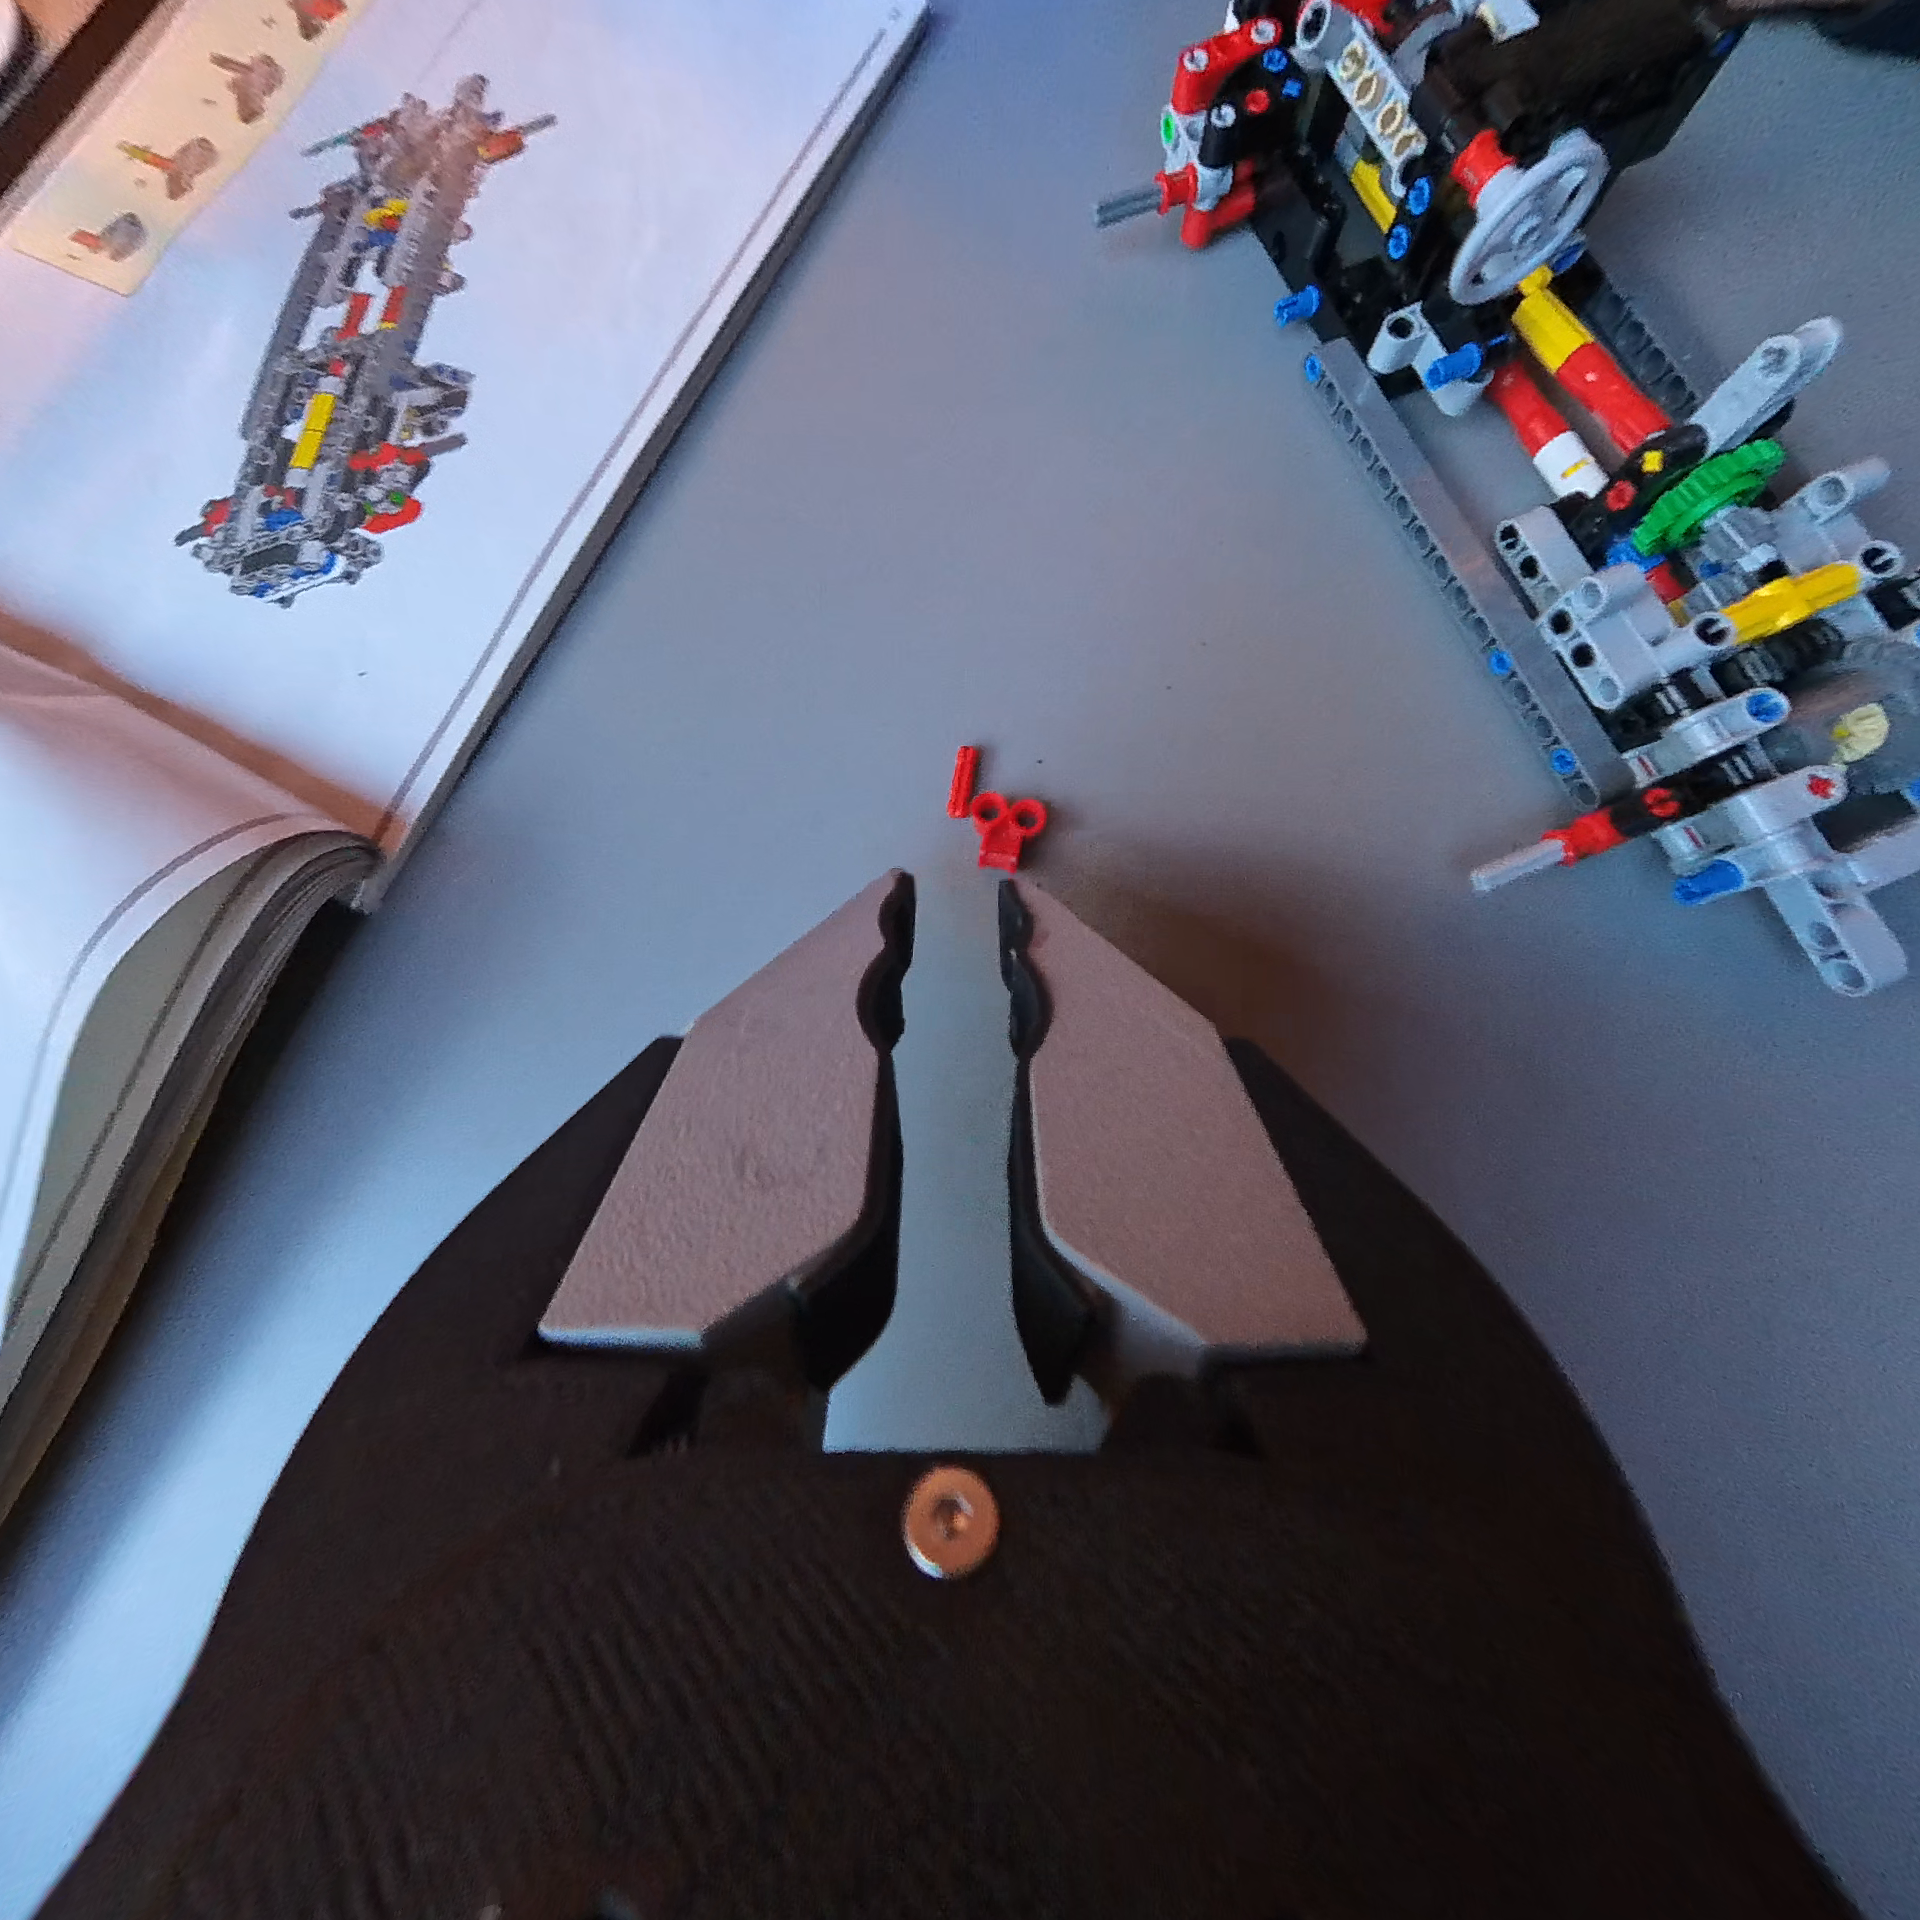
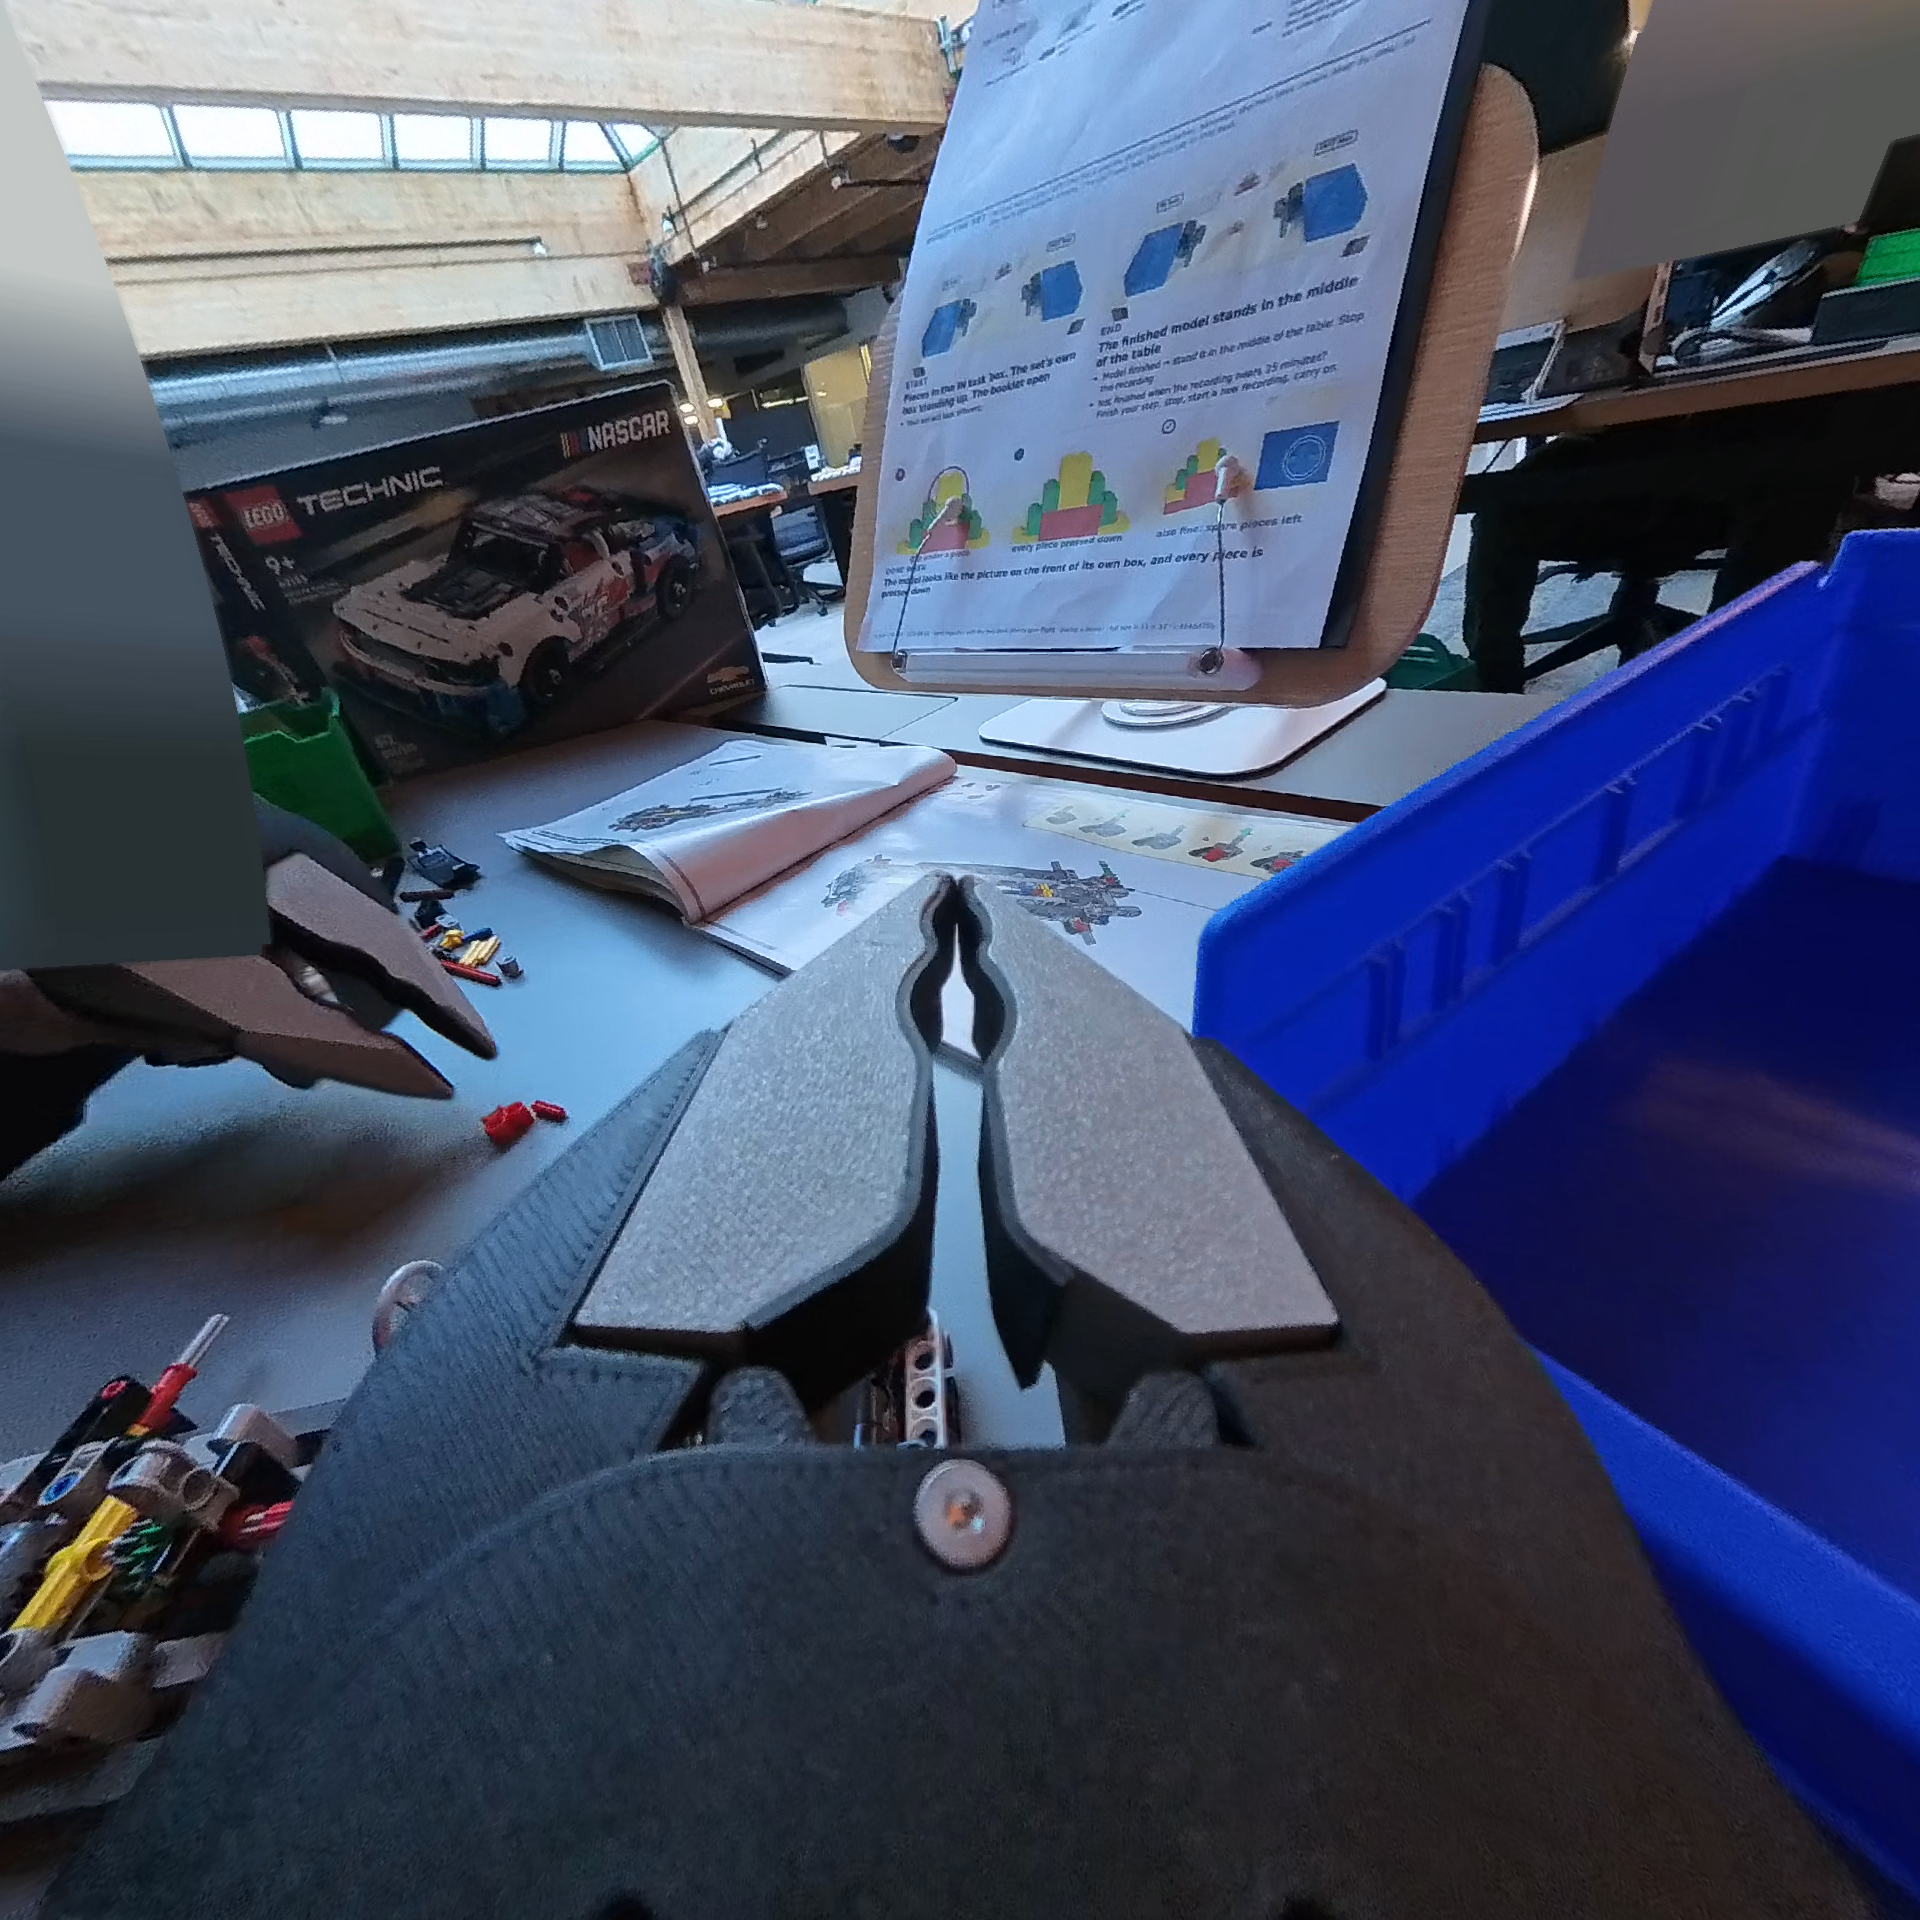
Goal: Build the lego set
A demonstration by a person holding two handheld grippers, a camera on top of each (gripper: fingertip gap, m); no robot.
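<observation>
The left claw [image 1: 956,883] hovered low over the grey surface [image 1: 1039,520] with its two fingertips slightly parted and nothing between them. Just beyond its tips lay a small red plastic connector with two round holes [image 1: 1006,828], and touching or almost touching that piece's left side lay a short red plastic pin [image 1: 963,780]; neither was touched by the fingers. Toward the surface's left edge, as the left wrist view showed it, an open building-instruction booklet with pictures of a grey model [image 1: 343,416] lay flat. Toward the right edge sat a long, partly built model of grey, black, red, yellow and blue plastic beams and gears [image 1: 1558,416], well apart from the red pieces.

The right claw [image 2: 956,883] was closed, its tips meeting on nothing, raised above the surface with the booklet behind it. A deep blue plastic bin [image 2: 1558,935] stood just beside it on its right. Farther back a dark cardboard box with a picture of a white race car [image 2: 488,582] stood upright, next to a wooden stand holding a printed sheet [image 2: 1143,364]. A scatter of small loose coloured pieces [image 2: 468,940] lay near the box.
</observation>
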